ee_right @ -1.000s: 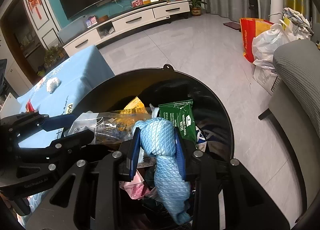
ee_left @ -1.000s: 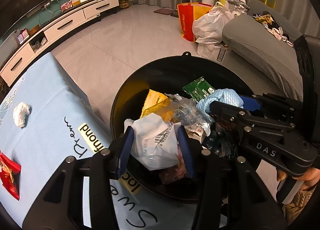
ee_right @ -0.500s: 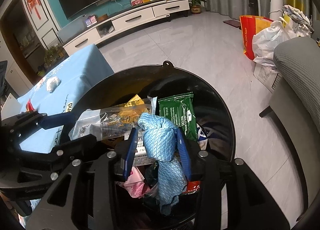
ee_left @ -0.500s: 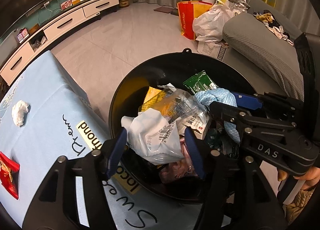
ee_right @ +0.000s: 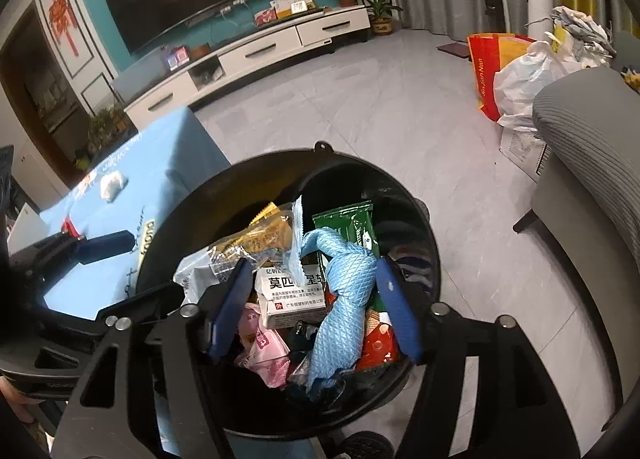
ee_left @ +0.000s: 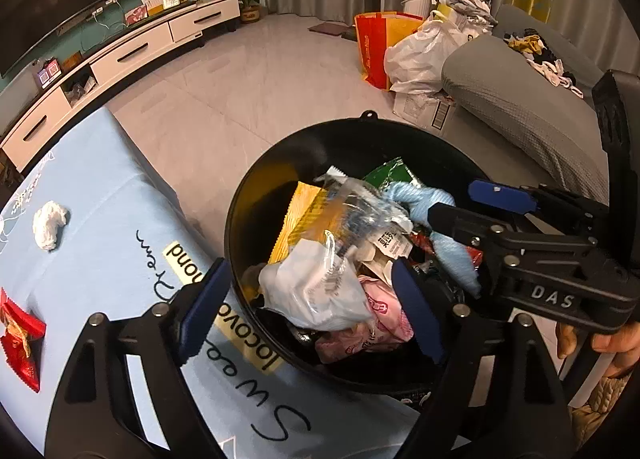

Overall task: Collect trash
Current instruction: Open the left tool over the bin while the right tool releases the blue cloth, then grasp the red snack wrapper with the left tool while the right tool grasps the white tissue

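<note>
A black round bin [ee_left: 280,155] stands beside the blue table and holds several wrappers and a small box. My left gripper [ee_left: 312,299] hangs over it, its jaws opening. A white plastic bag [ee_left: 316,291] lies on the pile between the pads, touching neither. My right gripper [ee_right: 312,307] is over the same bin [ee_right: 400,187], its jaws also opening. A light blue cloth [ee_right: 344,299] has sunk onto the trash between its pads. A crumpled white tissue [ee_left: 49,224] and a red wrapper [ee_left: 20,339] lie on the table.
The blue tablecloth [ee_left: 100,259] with black lettering meets the bin on the left. A grey sofa [ee_left: 520,111] is on the right, with an orange bag [ee_left: 372,47] and a white bag [ee_left: 416,55] behind it. A hand [ee_left: 596,343] holds the right gripper's handle.
Both grippers' jaws have spread wide. The white bag has slipped out of the left pads and the blue cloth out of the right pads, and both have dropped onto the pile in the bin.
</note>
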A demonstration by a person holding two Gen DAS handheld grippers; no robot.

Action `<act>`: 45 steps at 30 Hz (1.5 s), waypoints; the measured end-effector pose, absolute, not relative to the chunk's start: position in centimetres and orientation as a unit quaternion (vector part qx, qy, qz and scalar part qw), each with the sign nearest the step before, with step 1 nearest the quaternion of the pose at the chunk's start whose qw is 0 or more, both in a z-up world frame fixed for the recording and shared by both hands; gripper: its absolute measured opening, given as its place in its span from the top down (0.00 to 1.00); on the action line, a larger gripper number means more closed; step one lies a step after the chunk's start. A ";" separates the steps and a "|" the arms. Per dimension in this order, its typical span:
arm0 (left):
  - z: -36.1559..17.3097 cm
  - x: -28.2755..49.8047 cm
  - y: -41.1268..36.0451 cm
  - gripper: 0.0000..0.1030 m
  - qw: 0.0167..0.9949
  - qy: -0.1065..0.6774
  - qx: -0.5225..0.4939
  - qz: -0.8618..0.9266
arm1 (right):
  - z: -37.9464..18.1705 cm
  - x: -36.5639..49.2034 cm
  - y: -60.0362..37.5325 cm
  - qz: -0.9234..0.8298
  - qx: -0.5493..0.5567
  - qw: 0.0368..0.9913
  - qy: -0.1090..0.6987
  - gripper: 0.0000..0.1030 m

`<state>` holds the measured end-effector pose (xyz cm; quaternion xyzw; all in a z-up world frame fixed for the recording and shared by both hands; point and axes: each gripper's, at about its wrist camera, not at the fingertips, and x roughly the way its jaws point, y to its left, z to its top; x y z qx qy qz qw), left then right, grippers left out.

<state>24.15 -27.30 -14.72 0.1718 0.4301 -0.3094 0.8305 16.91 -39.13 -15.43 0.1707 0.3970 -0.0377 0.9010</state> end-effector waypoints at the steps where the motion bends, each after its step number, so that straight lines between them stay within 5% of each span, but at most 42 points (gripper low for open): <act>1: -14.5 24.0 -27.2 0.18 0.832 0.428 0.172 -0.309 | -15.2 16.7 -39.2 -0.039 0.172 0.902 0.395 0.37; 9: -12.1 22.2 -25.1 0.03 0.845 0.414 0.143 -0.307 | -13.4 14.2 -39.8 -0.046 0.202 0.904 0.375 0.25; 17: -10.4 18.9 -20.2 0.03 0.855 0.424 0.091 -0.285 | -11.9 10.9 -39.5 -0.042 0.231 0.895 0.381 0.04; 35: -13.6 9.3 3.2 0.03 0.870 0.473 -0.101 -0.096 | -11.9 9.9 -26.9 0.075 0.153 0.870 0.463 0.03; 45: -14.3 7.9 9.8 0.03 0.874 0.455 -0.165 -0.051 | -12.0 12.7 -18.6 0.130 0.089 0.861 0.484 0.03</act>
